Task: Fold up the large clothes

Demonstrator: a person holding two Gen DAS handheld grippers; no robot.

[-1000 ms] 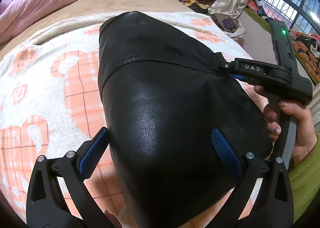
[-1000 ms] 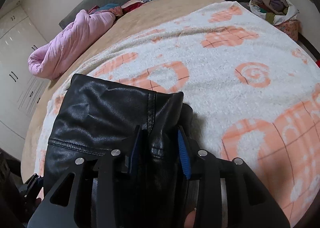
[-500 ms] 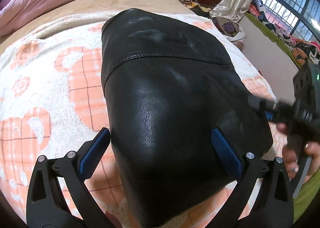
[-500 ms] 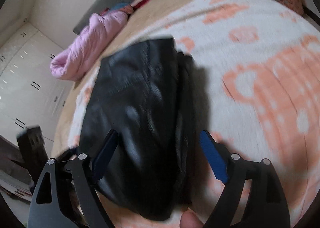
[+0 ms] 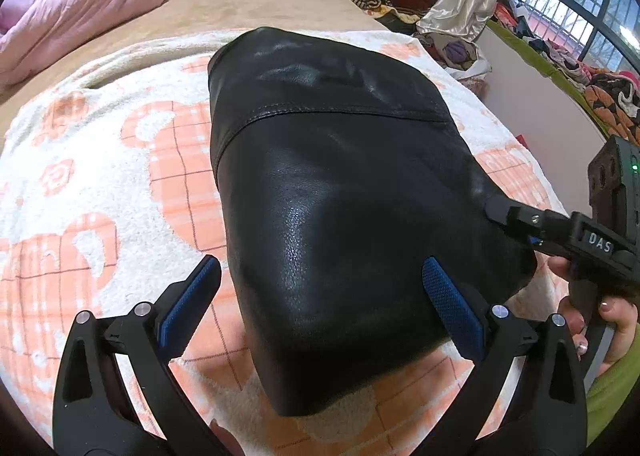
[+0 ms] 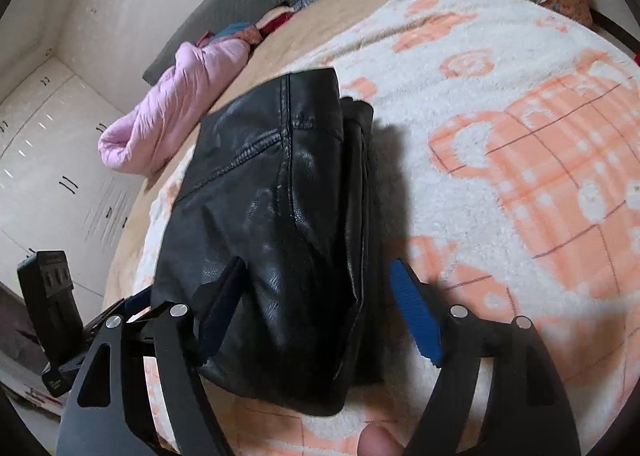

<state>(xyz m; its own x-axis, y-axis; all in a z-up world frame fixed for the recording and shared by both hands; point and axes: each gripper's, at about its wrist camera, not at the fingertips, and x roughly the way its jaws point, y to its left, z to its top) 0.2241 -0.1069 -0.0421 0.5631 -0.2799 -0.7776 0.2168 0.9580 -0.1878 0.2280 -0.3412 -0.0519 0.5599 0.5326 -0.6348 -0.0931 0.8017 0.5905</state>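
With the folded black leather garment resting on the bed's blanket, both claws gape empty, the right claw just having opened to release its 3 o'clock edge.

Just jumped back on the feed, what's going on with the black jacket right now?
The black leather jacket lies folded into a compact bundle on the white-and-orange blanket. The right gripper has just opened its jaws and let go of the jacket's edge. The left gripper hangs open over the near end, gripping nothing.
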